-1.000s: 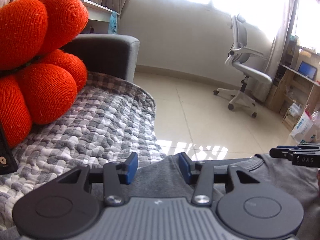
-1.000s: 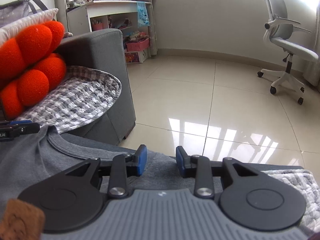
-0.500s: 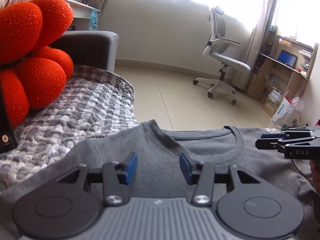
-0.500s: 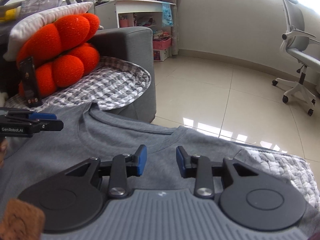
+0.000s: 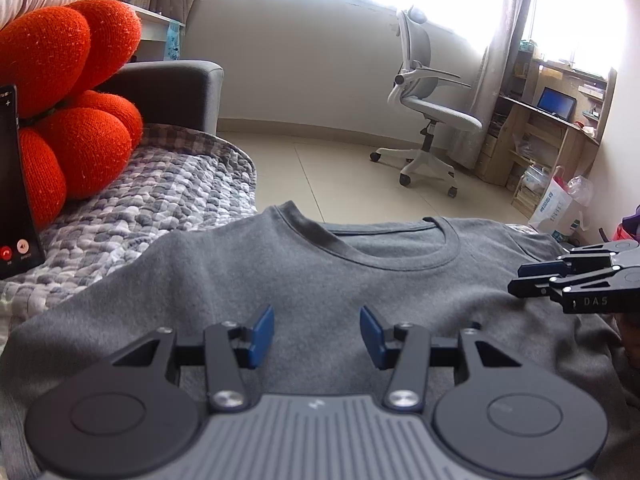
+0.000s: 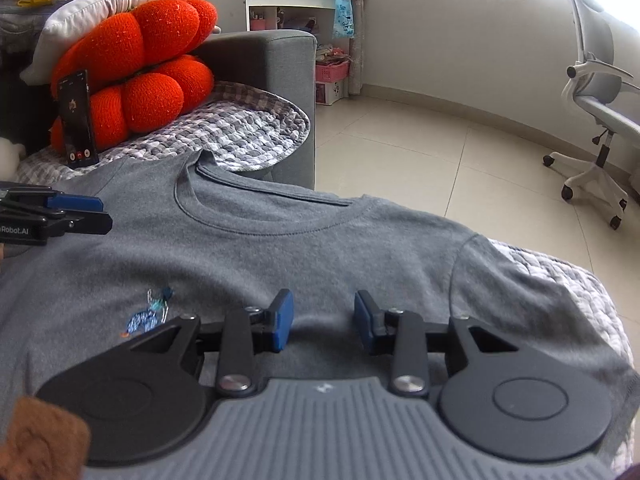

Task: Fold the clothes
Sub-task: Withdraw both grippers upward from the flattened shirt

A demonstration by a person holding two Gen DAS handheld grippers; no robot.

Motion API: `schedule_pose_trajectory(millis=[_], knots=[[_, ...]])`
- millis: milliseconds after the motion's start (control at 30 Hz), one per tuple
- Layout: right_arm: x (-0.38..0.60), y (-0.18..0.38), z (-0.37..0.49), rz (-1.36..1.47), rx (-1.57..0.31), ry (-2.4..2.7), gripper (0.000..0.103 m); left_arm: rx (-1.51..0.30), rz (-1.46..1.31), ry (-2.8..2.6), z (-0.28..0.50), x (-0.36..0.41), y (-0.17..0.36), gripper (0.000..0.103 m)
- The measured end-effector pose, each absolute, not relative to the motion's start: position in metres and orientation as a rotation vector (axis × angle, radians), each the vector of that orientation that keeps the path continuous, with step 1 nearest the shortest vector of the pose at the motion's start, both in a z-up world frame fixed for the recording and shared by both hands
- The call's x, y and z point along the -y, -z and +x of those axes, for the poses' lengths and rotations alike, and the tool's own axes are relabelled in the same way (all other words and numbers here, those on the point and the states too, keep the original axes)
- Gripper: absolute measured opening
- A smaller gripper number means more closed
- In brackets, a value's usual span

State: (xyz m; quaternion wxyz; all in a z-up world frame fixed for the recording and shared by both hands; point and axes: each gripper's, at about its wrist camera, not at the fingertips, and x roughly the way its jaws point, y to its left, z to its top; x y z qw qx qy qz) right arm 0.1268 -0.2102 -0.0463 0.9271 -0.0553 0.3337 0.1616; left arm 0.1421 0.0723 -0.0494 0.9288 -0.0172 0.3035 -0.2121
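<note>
So far, through your left wrist camera, the grey cotton T-shirt with a ribbed round collar [image 5: 320, 280] lies spread front-up on the grey-and-white checked quilted sofa cover [image 5: 160, 200], its collar pointing away from you toward the tiled floor. Your left tool [image 5: 317, 336] hovers over the chest area with its blue pads standing moderately apart and nothing pinched between them; only flat cloth shows below the gap. At the right edge the right tool [image 5: 532, 278] comes in side-on above the shirt's shoulder. A knitted orange pumpkin-shaped cushion [image 5: 68, 92] and a black smartphone with a lit call screen [image 5: 16, 184] sit to the left, clear of the garment.

Next, through your right wrist camera, the same shirt [image 6: 320, 248] fills the foreground, one short sleeve lying out to the right over the quilt and a small blue embroidered motif [image 6: 148, 312] on the chest. Your right tool [image 6: 323, 322] is over the cloth with its jaws opening and no fabric between the pads. The left tool [image 6: 80, 210] pokes in from the left, above the other shoulder.

By my reading, the shirt is laid out but no fold shows yet: sleeves, sides and the lengthwise fold all remain.
</note>
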Motion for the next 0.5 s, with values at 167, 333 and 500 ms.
schedule_pose_trajectory(millis=[167, 333, 500], knots=[[0.220, 0.046, 0.108, -0.104, -0.702, -0.314, 0.039, -0.637, -0.053, 0.433, 0.125, -0.081, 0.051, 0.049], [0.232, 0.046, 0.088, -0.065, -0.722, -0.277, 0.039, -0.658, -0.078, 0.419, 0.107, -0.090, 0.050, 0.049], [0.247, 0.037, 0.063, -0.031, -0.737, -0.235, 0.039, -0.698, -0.101, 0.400, 0.086, -0.099, 0.046, 0.049]])
